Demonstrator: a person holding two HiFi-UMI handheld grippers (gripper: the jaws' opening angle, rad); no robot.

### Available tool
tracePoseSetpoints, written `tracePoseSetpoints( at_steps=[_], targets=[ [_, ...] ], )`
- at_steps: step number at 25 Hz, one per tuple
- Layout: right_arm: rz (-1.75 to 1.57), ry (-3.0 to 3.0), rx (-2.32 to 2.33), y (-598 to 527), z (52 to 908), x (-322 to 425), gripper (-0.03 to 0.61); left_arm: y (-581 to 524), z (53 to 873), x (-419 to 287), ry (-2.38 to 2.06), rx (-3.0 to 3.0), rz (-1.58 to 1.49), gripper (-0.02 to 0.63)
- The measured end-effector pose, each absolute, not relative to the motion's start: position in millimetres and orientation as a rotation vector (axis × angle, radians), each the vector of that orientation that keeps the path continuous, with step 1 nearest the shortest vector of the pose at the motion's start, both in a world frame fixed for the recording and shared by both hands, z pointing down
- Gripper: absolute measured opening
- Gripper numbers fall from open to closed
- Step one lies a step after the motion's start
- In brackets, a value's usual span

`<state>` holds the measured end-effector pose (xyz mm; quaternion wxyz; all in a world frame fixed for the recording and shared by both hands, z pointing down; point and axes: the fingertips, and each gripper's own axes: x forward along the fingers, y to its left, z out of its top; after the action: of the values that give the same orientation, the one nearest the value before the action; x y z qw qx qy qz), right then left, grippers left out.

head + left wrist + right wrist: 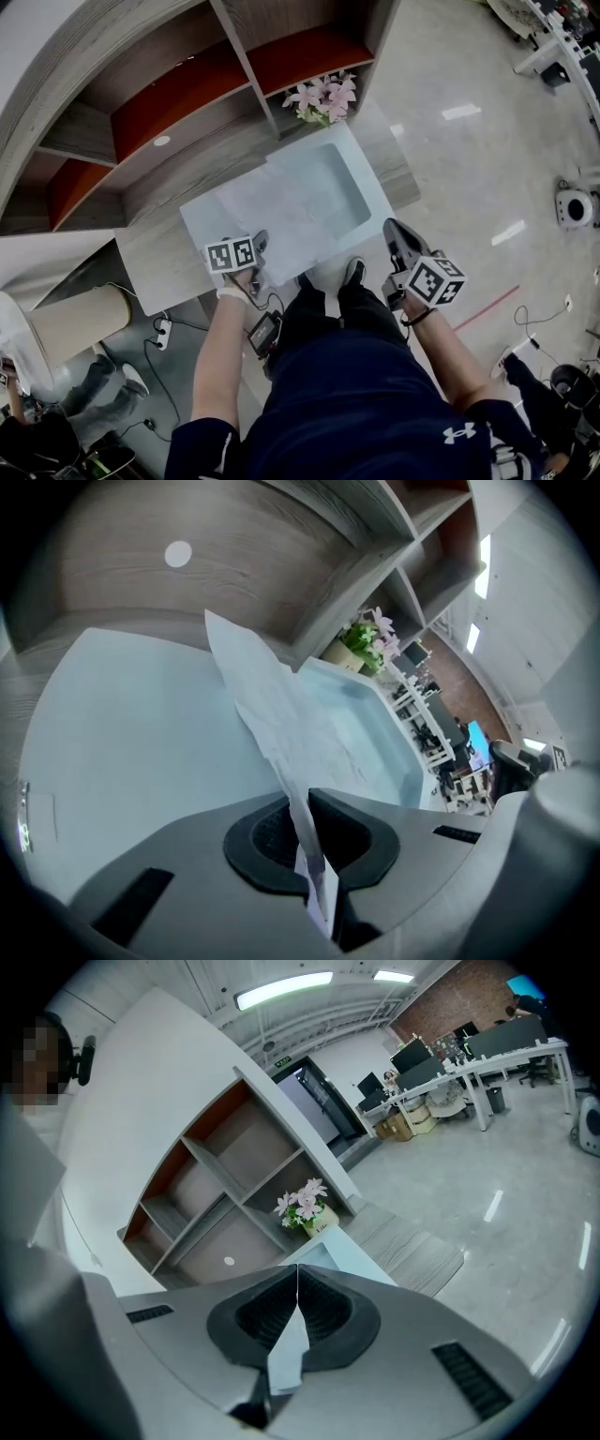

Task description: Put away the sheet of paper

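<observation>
A creased white sheet of paper (274,214) hangs over a shallow pale blue box (349,223) on the wooden counter (155,267). My left gripper (260,244) is at the box's near edge and is shut on the sheet's near edge. In the left gripper view the paper (281,714) rises from between the pressed pads and stretches out above the box (131,733). My right gripper (393,228) is off the counter's right end, over the floor. In its own view my right gripper (297,1277) is shut with nothing held.
A wooden shelf unit (169,103) with red back panels curves behind the counter. A pot of pink flowers (323,98) stands just beyond the box. A beige cylinder (80,323) and a power strip (161,330) are on the floor at the left.
</observation>
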<state>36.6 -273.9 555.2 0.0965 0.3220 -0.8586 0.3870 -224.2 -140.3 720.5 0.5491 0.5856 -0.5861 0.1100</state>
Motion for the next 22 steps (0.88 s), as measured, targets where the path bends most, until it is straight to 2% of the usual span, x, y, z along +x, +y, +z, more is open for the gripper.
tracePoseSetpoints(
  at_steps=[5, 13, 22],
  targets=[
    [1.163, -2.526, 0.974, -275, 562, 42, 0.015, -151, 728, -215, -1.329, 1.4, 0.251, 0.018],
    [1.176, -2.523, 1.004, -278, 561, 49, 0.015, -181, 726, -210, -1.358, 1.324, -0.034, 0.017],
    [1.194, -2.503, 1.023, -279, 564, 56, 0.015, -204, 733, -192, -1.31, 1.294, -0.104, 0.018]
  ],
)
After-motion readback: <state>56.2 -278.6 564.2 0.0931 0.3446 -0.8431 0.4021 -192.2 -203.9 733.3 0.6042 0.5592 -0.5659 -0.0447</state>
